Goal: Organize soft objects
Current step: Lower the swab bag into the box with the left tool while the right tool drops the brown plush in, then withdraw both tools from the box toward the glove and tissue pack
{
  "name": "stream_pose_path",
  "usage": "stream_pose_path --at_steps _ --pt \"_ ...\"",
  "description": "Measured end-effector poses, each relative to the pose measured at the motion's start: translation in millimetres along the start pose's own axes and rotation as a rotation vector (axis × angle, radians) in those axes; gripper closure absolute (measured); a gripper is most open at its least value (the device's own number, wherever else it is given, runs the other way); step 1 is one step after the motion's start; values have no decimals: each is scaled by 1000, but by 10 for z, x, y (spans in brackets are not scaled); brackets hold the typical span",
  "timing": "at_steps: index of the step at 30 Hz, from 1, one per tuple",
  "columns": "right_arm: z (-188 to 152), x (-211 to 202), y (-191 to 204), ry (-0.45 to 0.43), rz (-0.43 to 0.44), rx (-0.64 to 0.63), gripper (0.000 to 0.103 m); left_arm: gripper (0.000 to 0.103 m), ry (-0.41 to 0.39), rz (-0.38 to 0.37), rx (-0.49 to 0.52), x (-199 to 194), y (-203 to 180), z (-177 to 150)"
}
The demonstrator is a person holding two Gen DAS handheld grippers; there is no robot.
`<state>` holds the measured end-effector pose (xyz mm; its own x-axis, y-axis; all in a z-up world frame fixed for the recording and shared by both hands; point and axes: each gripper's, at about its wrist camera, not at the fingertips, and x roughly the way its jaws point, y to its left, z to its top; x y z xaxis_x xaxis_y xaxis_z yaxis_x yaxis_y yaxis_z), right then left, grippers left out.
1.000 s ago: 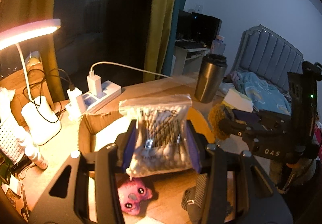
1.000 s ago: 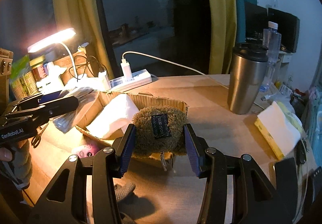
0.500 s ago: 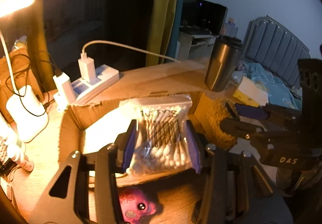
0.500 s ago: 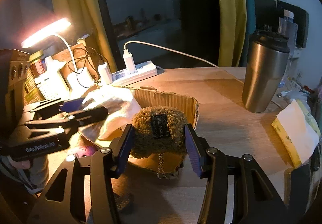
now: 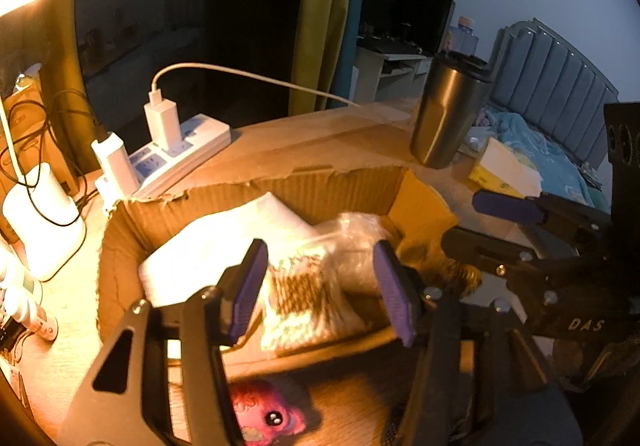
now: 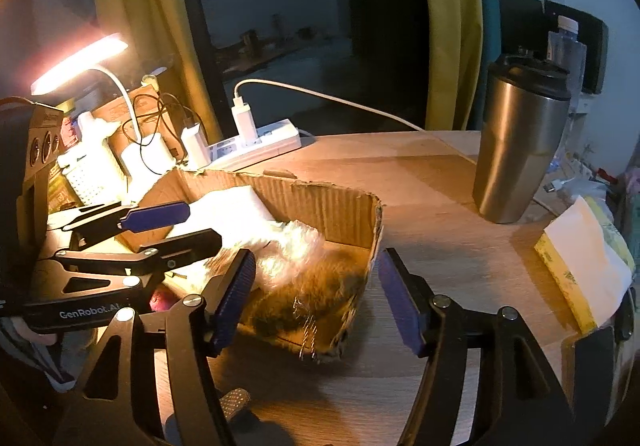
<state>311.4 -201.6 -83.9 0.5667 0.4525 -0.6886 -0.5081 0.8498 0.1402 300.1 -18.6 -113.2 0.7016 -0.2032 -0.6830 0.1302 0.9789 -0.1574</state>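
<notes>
While both grippers hung over the cardboard box [image 5: 120, 242], each stood with its fingers spread and grasping nothing. The left gripper [image 5: 320, 286] framed the bag of cotton swabs [image 5: 304, 294], which lay inside the box against the white pad [image 5: 224, 242] at its far side. The right gripper [image 6: 316, 290] framed the brown fuzzy pouch [image 6: 320, 290], lying at the box's near right corner with its chain draped over the wall. By my judgement those two were stowed. The pink plush toy [image 5: 264, 414] lay on the table [image 6: 432, 185] just outside the box's near wall, seemingly left to collect.
</notes>
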Motion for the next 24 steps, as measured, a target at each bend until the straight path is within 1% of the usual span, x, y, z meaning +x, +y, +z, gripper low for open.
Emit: stream_pose_path --at_steps 5,12,14,16,24 --pt "-2 -82 9 -8 -10 -2 36 46 -15 4 -6 -98 30 6" --pt "-15 -252 95 -25 -23 -8 36 45 -56 -1 -3 -326 22 -8" --pt "-23 -302 128 -30 -26 -12 36 44 -67 -4 -2 -389 11 -23" --pt "-37 -362 167 -35 -29 -15 36 35 -79 -8 -3 -457 2 -42" --pt "-102 -556 330 -51 -41 -36 36 34 -123 -14 -10 -728 15 -143"
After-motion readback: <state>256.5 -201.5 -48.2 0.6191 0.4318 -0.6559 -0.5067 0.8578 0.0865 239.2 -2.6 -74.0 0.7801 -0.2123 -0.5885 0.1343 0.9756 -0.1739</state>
